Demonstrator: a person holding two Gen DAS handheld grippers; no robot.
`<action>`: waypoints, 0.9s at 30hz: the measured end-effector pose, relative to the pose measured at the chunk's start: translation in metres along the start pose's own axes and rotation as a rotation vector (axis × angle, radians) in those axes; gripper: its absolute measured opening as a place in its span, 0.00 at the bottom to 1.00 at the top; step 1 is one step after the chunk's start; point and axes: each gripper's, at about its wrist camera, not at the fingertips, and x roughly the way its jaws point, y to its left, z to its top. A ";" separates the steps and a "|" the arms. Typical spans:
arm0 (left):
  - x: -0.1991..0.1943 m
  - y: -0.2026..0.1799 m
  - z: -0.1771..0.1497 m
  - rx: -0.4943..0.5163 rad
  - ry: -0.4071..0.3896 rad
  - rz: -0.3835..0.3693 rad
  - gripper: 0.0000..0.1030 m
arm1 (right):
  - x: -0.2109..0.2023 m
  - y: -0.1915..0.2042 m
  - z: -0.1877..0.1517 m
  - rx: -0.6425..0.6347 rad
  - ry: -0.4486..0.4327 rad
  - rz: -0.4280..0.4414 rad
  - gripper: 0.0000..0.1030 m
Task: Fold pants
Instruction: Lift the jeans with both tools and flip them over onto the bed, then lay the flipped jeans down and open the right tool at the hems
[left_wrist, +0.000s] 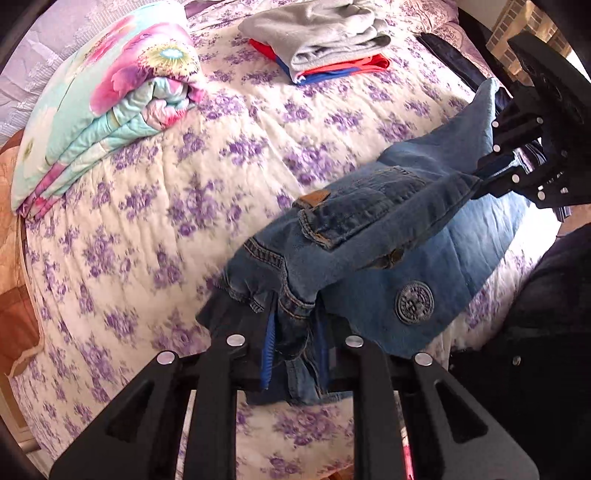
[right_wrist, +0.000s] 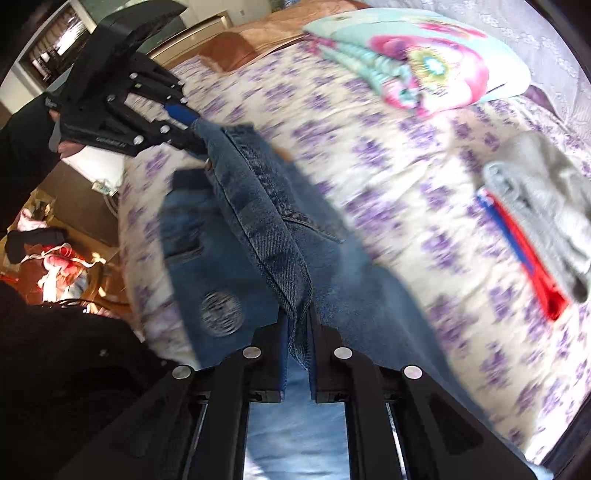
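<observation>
Blue jeans (left_wrist: 373, 236) with a round patch (left_wrist: 414, 302) hang stretched between my two grippers above the bed. My left gripper (left_wrist: 295, 332) is shut on one end of the waistband. My right gripper (left_wrist: 484, 173) shows at the right of the left wrist view, shut on the other end. In the right wrist view the right gripper (right_wrist: 299, 328) pinches a denim fold (right_wrist: 273, 229), and the left gripper (right_wrist: 184, 129) holds the far end at upper left. The jeans' lower part drapes toward the bed edge.
The bed has a cream quilt with purple flowers (left_wrist: 155, 206). A folded floral blanket (left_wrist: 103, 110) lies at the back left. A stack of folded clothes, grey over red and blue (left_wrist: 321, 40), lies at the back. A dark garment (left_wrist: 454, 55) lies by the far right edge.
</observation>
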 end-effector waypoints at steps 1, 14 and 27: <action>0.000 -0.005 -0.012 -0.003 0.008 -0.004 0.15 | 0.007 0.014 -0.007 -0.011 0.015 0.002 0.09; 0.057 -0.039 -0.082 -0.057 0.109 0.015 0.18 | 0.085 0.051 -0.056 0.097 0.110 0.034 0.09; -0.028 -0.056 -0.076 -0.189 -0.133 -0.025 0.68 | 0.093 0.043 -0.057 0.128 0.114 0.039 0.09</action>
